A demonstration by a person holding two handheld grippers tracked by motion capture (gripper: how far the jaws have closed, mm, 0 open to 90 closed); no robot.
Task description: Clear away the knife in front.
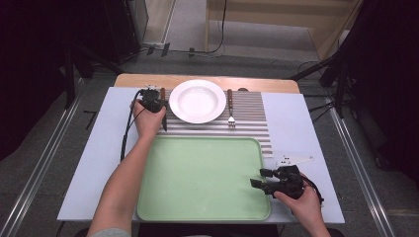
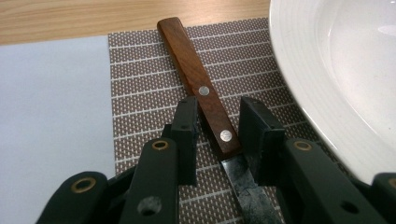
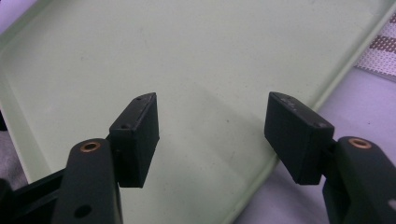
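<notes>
Now my left gripper [image 2: 216, 135] straddles the knife [image 2: 201, 88] handle on the mat [image 2: 140, 93], pads not yet pressing; my right gripper [image 3: 212, 135] gapes over the tray [image 3: 140, 56].

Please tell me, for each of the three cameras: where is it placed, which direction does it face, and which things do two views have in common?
High view: above the table's near side, facing forward and down; both forearms show.
Left gripper view: rides the left claw, facing the knife, its jaws astride the handle.
Right gripper view: rides the right claw, facing the green tray.
Shared: knife and plate; tray.

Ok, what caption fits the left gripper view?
Left gripper jaws straddle the wooden-handled knife on the striped placemat, beside the white plate.
</notes>
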